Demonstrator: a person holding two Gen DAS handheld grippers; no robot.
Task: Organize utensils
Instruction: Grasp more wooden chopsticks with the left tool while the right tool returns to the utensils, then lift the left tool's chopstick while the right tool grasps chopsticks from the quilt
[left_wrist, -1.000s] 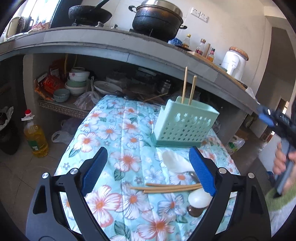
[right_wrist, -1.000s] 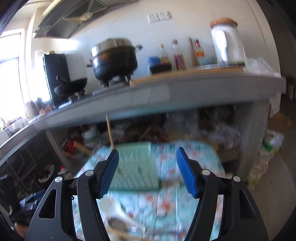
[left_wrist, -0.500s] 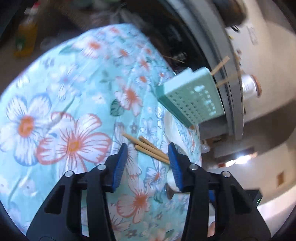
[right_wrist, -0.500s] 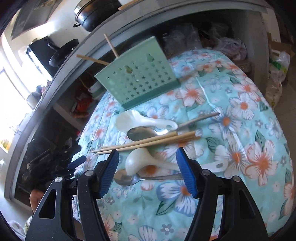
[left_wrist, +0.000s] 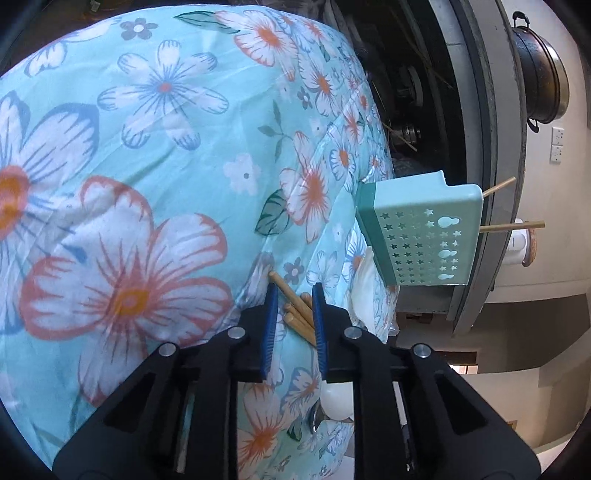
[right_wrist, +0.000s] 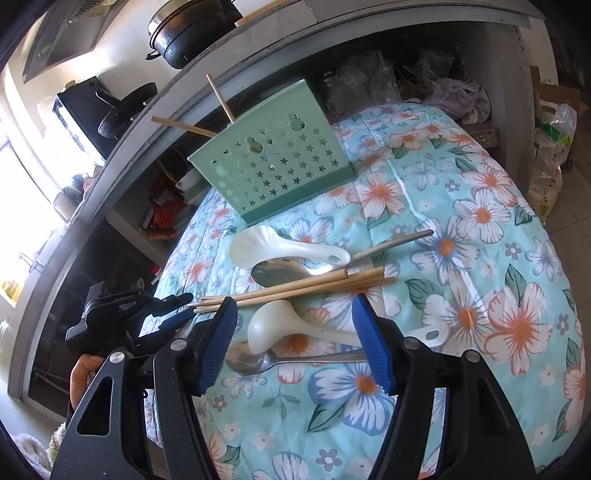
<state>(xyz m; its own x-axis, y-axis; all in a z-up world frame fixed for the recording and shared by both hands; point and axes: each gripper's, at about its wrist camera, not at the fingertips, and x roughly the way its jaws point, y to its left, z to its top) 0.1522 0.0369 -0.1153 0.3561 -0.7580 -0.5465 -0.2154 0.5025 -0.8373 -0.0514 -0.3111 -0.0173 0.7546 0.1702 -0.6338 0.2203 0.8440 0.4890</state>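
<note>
Several wooden chopsticks (right_wrist: 295, 286) lie in a loose bundle on the floral cloth (right_wrist: 480, 258), among two white spoons (right_wrist: 288, 247) (right_wrist: 295, 325) and two metal spoons (right_wrist: 280, 273) (right_wrist: 251, 362). Behind them stands a mint green holder (right_wrist: 280, 166) with two chopsticks (right_wrist: 221, 99) in it. My left gripper (left_wrist: 294, 290) is low on the cloth and rolled sideways. Its jaws are closing on the ends of the chopsticks (left_wrist: 295, 314), and both pads touch the bundle. From the right wrist view the left gripper (right_wrist: 184, 302) sits at the bundle's left end. My right gripper (right_wrist: 295, 301) hangs open above the nearer white spoon.
A grey counter (right_wrist: 332, 33) behind the table carries a black pot (right_wrist: 192, 29) and a wok (right_wrist: 125, 107). Cluttered shelves run under it. Plastic bags (right_wrist: 554, 147) stand on the floor at the right. A person's hand (right_wrist: 83, 373) holds the left gripper.
The left gripper rolled sideways, dropped to the cloth and narrowed its jaws around the chopstick ends. The right gripper came down over the utensils, then held still and open.
</note>
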